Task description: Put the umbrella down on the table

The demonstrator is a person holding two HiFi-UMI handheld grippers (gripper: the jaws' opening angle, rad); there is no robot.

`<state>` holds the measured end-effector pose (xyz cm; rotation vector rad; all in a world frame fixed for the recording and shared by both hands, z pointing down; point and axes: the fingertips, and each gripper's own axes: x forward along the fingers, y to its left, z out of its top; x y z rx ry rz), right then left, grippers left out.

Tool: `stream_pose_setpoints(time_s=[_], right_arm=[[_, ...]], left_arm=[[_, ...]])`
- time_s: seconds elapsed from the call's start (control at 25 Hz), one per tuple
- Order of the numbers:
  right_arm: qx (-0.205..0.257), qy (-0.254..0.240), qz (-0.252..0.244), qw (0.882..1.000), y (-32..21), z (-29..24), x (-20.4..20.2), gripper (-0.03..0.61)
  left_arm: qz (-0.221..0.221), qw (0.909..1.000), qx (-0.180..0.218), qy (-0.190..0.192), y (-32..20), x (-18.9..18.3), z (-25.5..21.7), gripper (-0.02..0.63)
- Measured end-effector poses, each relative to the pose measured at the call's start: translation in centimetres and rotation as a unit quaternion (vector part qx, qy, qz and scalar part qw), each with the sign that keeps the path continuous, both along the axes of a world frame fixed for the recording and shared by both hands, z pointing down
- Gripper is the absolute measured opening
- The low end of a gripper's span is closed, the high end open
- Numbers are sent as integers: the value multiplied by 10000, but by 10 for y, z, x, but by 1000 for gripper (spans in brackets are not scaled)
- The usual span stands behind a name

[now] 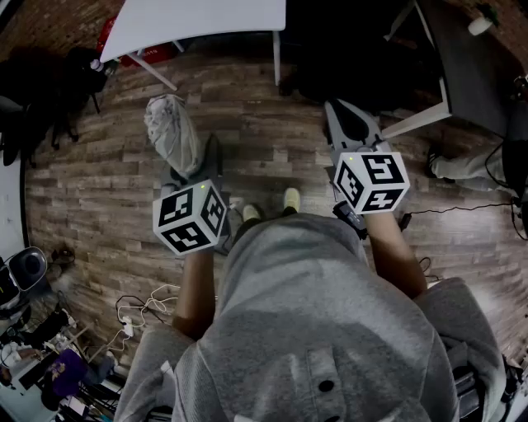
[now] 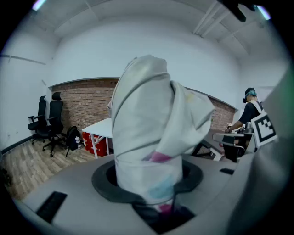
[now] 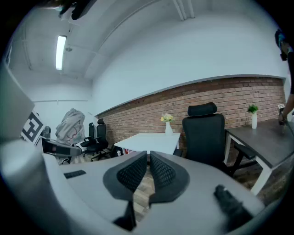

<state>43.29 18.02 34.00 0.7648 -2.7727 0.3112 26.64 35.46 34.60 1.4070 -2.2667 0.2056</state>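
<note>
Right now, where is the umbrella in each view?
Head view: umbrella upper left, over the wood floor.
Left gripper view: centre, clamped between the jaws.
Right gripper view: far left, small.
Shared landmark: white table.

Straight beyond the fingers (image 3: 132,173) of the right gripper (image 3: 148,157) stood a white table (image 3: 147,140), a vase of flowers (image 3: 168,125) on its far edge. To the fingers' right, a grey desk (image 3: 268,137) carried a potted plant (image 3: 252,115). Plank floor (image 3: 140,194) showed beneath them, bearing a black chair (image 3: 204,133).
</note>
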Motion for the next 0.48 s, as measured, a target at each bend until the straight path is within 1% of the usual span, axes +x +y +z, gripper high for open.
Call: stream_pose_setpoints(time_s=[0.12, 0.24, 0.36, 0.48], right_arm=[[24, -19, -83, 10000, 0, 4, -10, 34], [-50, -79, -186, 9998, 1, 7, -18, 34], [-73, -263, -286, 9992, 3, 2, -28, 34], [-135, -423, -310, 9985, 2, 0, -26, 34]], left_arm=[[-28, 10000, -18, -87, -6, -14, -2, 207], [-54, 10000, -19, -66, -6, -19, -1, 207], [-96, 9999, -24, -34, -5, -24, 0, 207], [-119, 9999, -8, -6, -8, -21, 3, 207]])
